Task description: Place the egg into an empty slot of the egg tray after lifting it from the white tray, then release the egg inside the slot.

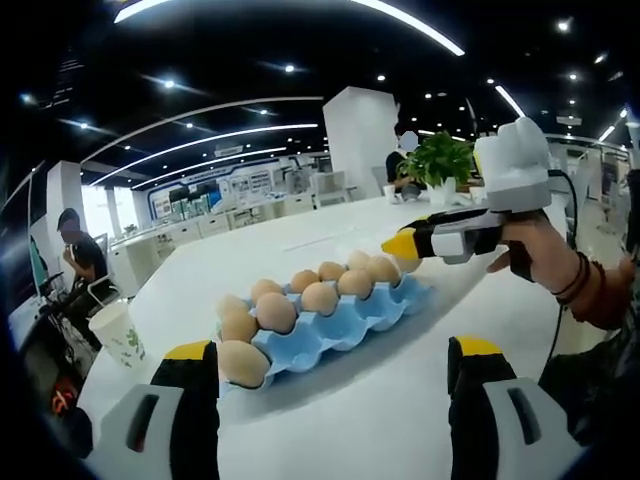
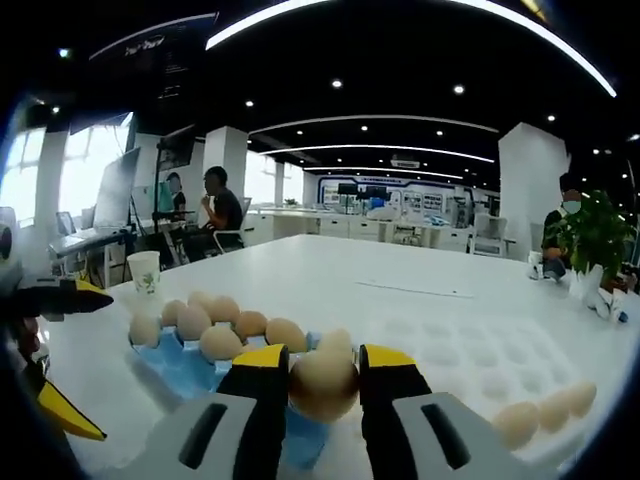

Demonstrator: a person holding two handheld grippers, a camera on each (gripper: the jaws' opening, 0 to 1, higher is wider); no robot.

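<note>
A brown egg point(image 2: 322, 388) sits clamped between the yellow-tipped jaws of my right gripper point(image 2: 322, 358), which is shut on it. Just beyond and to the left lies the blue egg tray point(image 2: 172, 365), with several eggs in its slots. To the right is the white tray point(image 2: 470, 345), with a few eggs point(image 2: 540, 415) at its near edge. In the left gripper view the blue egg tray point(image 1: 340, 330) lies ahead of my left gripper point(image 1: 332, 350), whose jaws stand wide apart with nothing between them. A hand holds the right gripper point(image 1: 405, 245) over the tray's far right end.
A paper cup point(image 1: 118, 333) stands on the white table left of the egg tray, also seen as the cup point(image 2: 145, 270). A potted plant point(image 1: 440, 160) stands at the table's far side. People sit at desks in the background.
</note>
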